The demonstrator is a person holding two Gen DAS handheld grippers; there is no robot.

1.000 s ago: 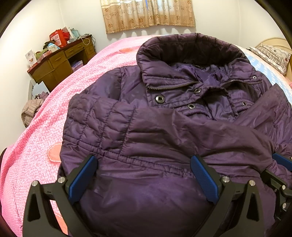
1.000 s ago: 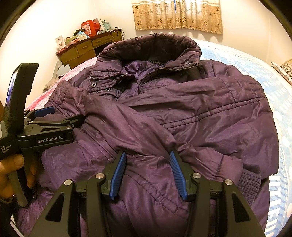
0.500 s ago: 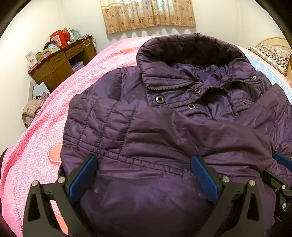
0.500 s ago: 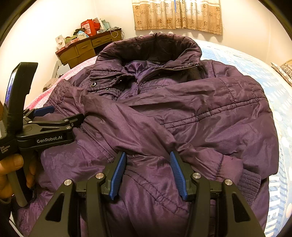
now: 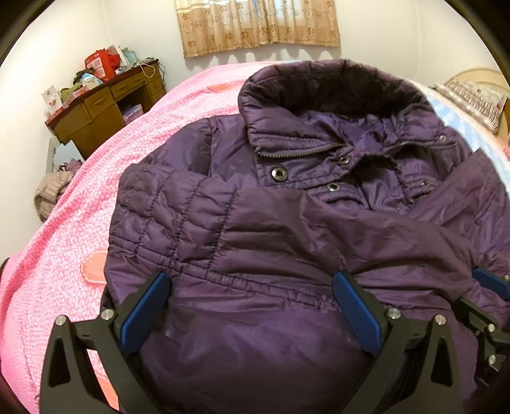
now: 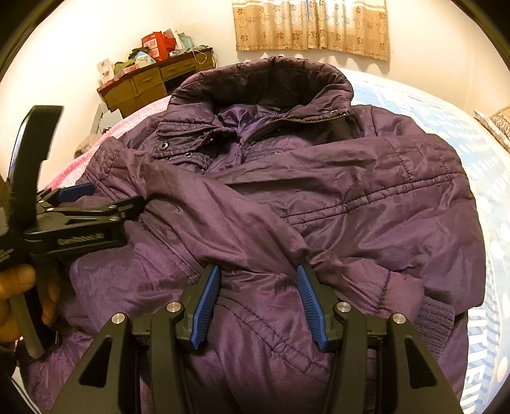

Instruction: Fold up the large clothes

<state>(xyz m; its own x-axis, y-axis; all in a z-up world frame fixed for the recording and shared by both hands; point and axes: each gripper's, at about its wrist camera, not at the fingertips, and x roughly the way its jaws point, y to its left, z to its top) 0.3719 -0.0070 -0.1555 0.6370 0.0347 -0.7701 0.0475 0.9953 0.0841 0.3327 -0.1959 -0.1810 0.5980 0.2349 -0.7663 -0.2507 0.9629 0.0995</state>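
A large purple padded jacket (image 5: 287, 229) lies face up on the bed, collar at the far end, both sleeves folded across its front; it also shows in the right wrist view (image 6: 318, 197). My left gripper (image 5: 251, 286) is open wide, its blue pads over the jacket's lower left part. My right gripper (image 6: 258, 280) is open with fabric of the lower front bulging between its pads, not pinched. The left gripper also shows at the left of the right wrist view (image 6: 95, 207), held by a hand.
The bed has a pink cover (image 5: 79, 223) on the left and a blue-and-white cover (image 6: 446, 111) on the right. A cluttered wooden desk (image 5: 105, 102) stands against the far left wall. A pillow (image 5: 471, 95) lies far right. Curtains (image 5: 255, 25) hang behind.
Almost nothing. The left gripper has shifted slightly in the right wrist view. The jacket has not moved.
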